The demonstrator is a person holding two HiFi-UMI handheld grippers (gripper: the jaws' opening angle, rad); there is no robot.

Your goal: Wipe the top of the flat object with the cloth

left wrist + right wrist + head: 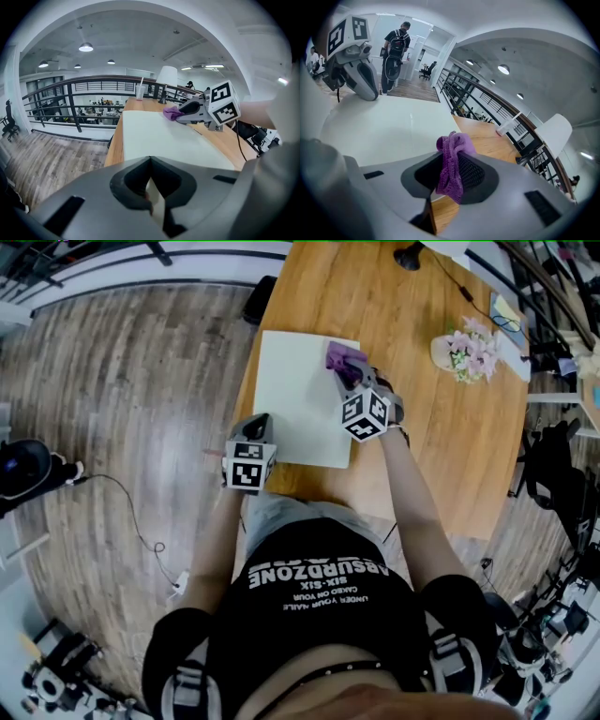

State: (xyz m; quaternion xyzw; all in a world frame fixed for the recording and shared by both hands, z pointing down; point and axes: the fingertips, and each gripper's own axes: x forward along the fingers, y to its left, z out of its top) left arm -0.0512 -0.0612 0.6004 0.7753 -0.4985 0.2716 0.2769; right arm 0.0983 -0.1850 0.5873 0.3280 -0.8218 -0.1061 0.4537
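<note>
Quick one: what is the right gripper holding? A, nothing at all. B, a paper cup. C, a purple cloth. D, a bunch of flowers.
C: the right gripper is shut on the purple cloth, near the far edge of the white board.

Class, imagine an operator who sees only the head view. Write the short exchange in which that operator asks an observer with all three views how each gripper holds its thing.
Operator: From above, the right gripper sits by the purple cloth at the far side of the white board. Is the cloth actually gripped?
Observer: Yes. The right gripper view shows the cloth clamped between the jaws, with a bunch of it standing out past them.
Operator: And the left gripper, at the board's near left edge?
Observer: The left gripper view shows its jaws closed on a thin pale edge, which looks like the board's near edge pinched between them.
</note>
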